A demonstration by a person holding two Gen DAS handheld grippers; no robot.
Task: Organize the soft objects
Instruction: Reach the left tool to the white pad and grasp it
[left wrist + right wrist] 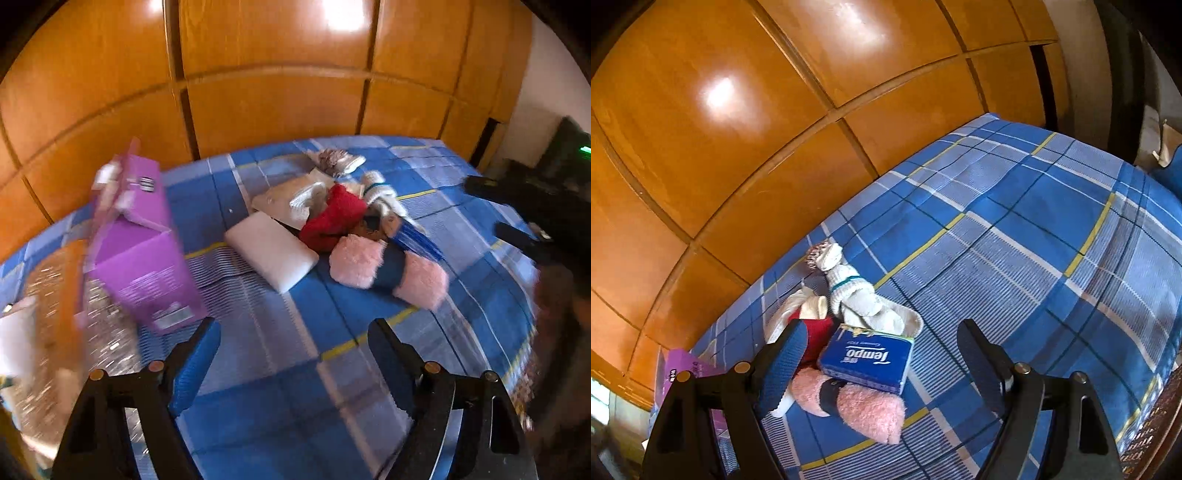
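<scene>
Ahead of both grippers: soft heap on the plaid bed [295, 369].
Left gripper [291, 365]: released, holding nothing; white pillow [271, 256] and pink slippers [388, 271] beyond it.
Right gripper [879, 363]: released; tissue pack [866, 360] between its fingers, ungrasped.
Purple box [142, 254]: ahead-left of the left gripper.

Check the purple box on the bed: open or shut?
Open. The purple box stands on the blue plaid bedspread with its top flaps raised; contents cannot be seen.

both wrist views look down over the bed [288, 369], sharing the soft pile [857, 354].
</scene>
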